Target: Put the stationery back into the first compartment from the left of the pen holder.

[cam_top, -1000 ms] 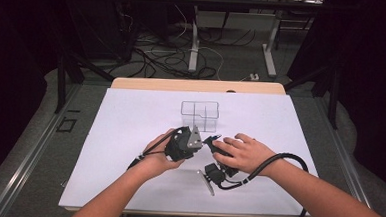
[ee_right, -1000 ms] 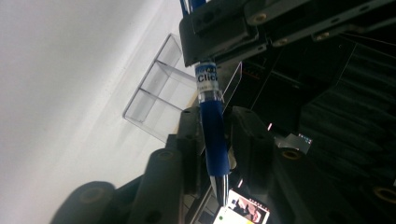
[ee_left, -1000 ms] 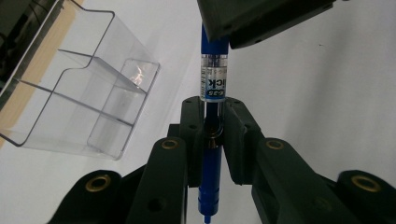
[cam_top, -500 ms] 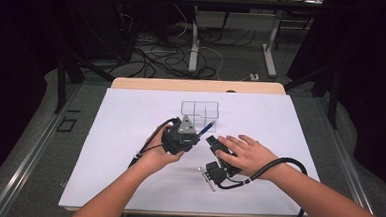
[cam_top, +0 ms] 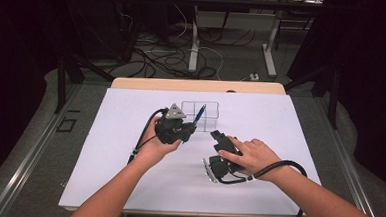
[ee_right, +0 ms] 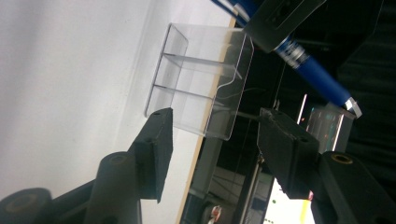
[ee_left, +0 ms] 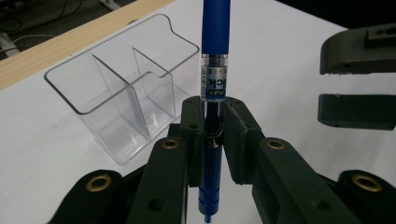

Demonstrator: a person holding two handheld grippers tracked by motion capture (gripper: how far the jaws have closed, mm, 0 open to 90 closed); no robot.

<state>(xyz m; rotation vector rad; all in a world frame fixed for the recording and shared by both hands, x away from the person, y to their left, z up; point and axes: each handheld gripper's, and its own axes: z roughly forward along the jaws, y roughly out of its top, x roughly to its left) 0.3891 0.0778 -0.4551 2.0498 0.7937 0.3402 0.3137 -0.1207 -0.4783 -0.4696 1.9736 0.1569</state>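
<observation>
My left gripper (cam_top: 190, 129) (ee_left: 212, 112) is shut on a blue pen (cam_top: 199, 114) (ee_left: 215, 65), gripping it around the middle. The pen stands up from the jaws, just in front of a clear plastic holder (cam_top: 203, 114) (ee_left: 126, 93) with three compartments. My right gripper (cam_top: 214, 135) (ee_right: 215, 121) lies on its side on the white sheet under a hand. Its jaws have just been opening and nothing is between them. From the right gripper view, the holder (ee_right: 201, 79) sits ahead and the pen (ee_right: 313, 70) crosses the upper right. The right gripper (ee_left: 324, 84) appears at the edge of the left gripper view.
A white sheet (cam_top: 103, 159) covers most of the table. A strip of bare wood (cam_top: 197, 85) runs along the far edge behind the holder. Cables and metal table legs (cam_top: 194, 43) lie on the dark floor beyond.
The left gripper has carried the pen up and away from the right gripper toward the clear holder. The right gripper's jaws have opened while it stayed in place on the sheet.
</observation>
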